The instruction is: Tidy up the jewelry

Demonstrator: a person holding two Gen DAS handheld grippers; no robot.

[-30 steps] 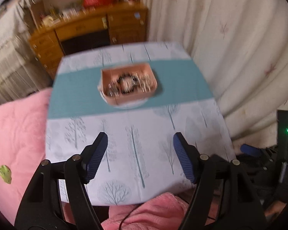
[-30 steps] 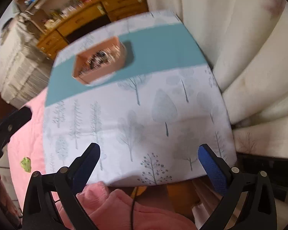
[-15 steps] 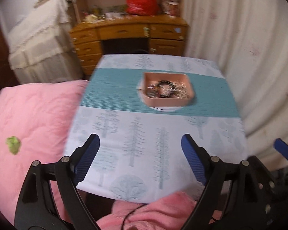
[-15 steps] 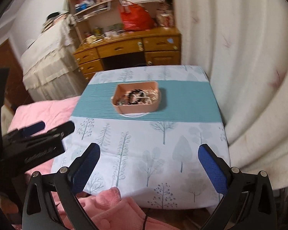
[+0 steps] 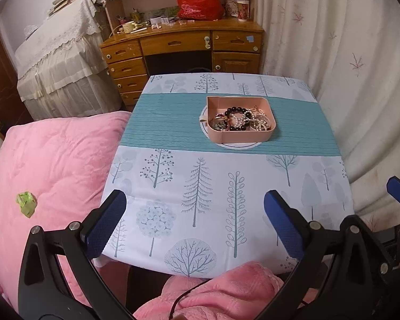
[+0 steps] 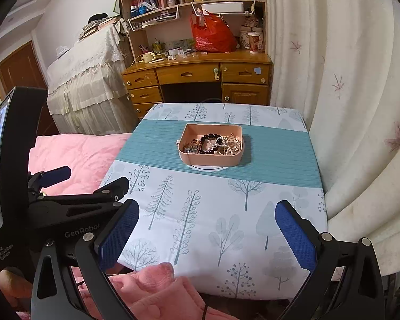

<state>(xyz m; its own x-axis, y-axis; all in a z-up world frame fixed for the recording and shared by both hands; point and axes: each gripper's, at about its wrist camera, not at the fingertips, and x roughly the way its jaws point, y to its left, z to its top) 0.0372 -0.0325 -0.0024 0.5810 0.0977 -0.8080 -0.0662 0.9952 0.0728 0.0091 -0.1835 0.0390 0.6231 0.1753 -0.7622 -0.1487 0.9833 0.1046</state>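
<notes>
Shallow pink rectangular plastic tray (image 5: 240, 136) (image 6: 210, 158) sits on a white round plate (image 5: 237, 146) (image 6: 208, 168), centred on the teal ribbed band of a tree-printed white tablecloth (image 5: 200, 186) (image 6: 213, 213). Inside the tray: tangled jewelry (image 5: 240, 121) (image 6: 213, 145), including a dark bead bracelet and pale pearl strands; individual pieces hard to separate.

Left gripper (image 5: 194, 224), well short of the tray over the cloth's near edge: blue-padded fingers spread wide, nothing between them. Right gripper (image 6: 208, 233), same side of the tray: fingers likewise spread wide, empty.

Left of the tray: pink quilted bedding (image 5: 48, 165) (image 6: 80, 154). Beyond the tray: wooden desk with drawers (image 5: 184, 50) (image 6: 197, 77). Right of the tray: cream curtain (image 5: 333, 53) (image 6: 346, 80).
</notes>
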